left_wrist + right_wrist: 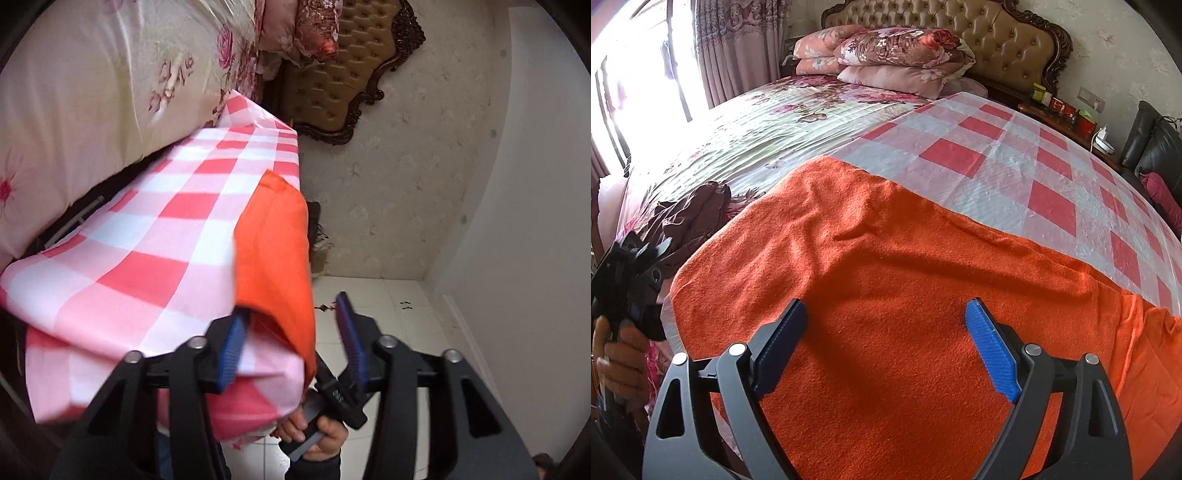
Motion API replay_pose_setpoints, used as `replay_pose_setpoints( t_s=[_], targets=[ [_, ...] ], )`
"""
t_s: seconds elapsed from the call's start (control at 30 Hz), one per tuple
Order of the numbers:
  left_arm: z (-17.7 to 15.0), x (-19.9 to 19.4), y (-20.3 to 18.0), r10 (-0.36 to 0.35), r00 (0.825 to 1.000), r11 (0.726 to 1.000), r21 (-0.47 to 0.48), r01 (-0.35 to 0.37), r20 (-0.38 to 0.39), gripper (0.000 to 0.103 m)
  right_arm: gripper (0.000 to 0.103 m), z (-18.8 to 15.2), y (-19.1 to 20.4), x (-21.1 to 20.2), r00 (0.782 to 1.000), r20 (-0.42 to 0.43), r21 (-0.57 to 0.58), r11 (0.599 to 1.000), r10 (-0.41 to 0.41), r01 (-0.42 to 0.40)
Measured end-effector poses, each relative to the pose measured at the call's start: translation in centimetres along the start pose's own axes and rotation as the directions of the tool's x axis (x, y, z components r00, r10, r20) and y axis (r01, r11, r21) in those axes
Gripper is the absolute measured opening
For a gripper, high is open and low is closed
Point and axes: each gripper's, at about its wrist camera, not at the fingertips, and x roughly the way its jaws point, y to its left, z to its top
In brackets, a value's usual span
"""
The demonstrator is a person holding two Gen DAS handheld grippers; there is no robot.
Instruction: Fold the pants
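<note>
Orange pants (pixel 886 280) lie spread flat on a red-and-white checked cloth (pixel 1015 162) over a table beside the bed. My right gripper (pixel 886 317) is open just above the orange fabric, its blue pads (pixel 991 350) wide apart, holding nothing. In the left wrist view, rolled sideways, the pants (pixel 273 254) hang over the table's near edge. My left gripper (pixel 291 314) is open at that edge, one pad (pixel 232 343) against the checked cloth (pixel 155 236) and orange hem, the other pad (pixel 349 328) in free air. The left gripper also shows at the left in the right wrist view (pixel 631 273).
A bed with a floral quilt (pixel 768 122) and stacked pillows (pixel 894 55) lies behind the table. A dark brown garment (pixel 694 218) lies on the quilt. A nightstand with small items (pixel 1067 110) and a black leather chair (pixel 1152 144) stand at the right. White floor tiles (pixel 380 306) lie below.
</note>
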Motion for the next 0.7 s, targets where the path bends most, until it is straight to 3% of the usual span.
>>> replay_pose_setpoints(
  t_s=[0.1, 0.17, 0.3, 0.6, 0.67, 0.7],
  targets=[
    [-0.2, 0.3, -2.0, 0.109, 0.994, 0.992, 0.068, -0.110, 0.016, 0.028, 0.085, 0.0, -0.1, 0.0, 1.000, 0.005, 0.001, 1.000, 0.000, 0.000],
    [-0.5, 0.1, -3.7, 0.228, 0.971, 0.964, 0.120, -0.236, 0.075, 0.017, 0.086, -0.1, 0.0, 0.0, 1.000, 0.010, 0.004, 1.000, -0.001, 0.001],
    [-1.3, 0.5, -6.4, 0.376, 0.913, 0.893, 0.202, -0.403, 0.158, 0.015, 0.086, -0.2, 0.0, 0.0, 1.000, 0.015, 0.009, 1.000, -0.002, 0.002],
    [-2.8, 1.8, -10.5, 0.503, 0.822, 0.785, 0.257, -0.564, 0.266, 0.013, 0.088, -0.2, 0.0, 0.0, 1.000, 0.015, 0.013, 1.000, 0.003, -0.003],
    [-3.2, 2.5, -11.9, 0.534, 0.793, 0.745, 0.280, -0.606, 0.294, 0.013, 0.088, -0.1, 0.1, 0.0, 1.000, 0.014, 0.011, 1.000, 0.006, -0.006],
    [-3.6, 3.0, -12.8, 0.563, 0.763, 0.705, 0.297, -0.644, 0.319, 0.013, 0.089, -0.1, 0.0, 0.0, 1.000, 0.013, 0.010, 1.000, 0.010, -0.010]
  ],
)
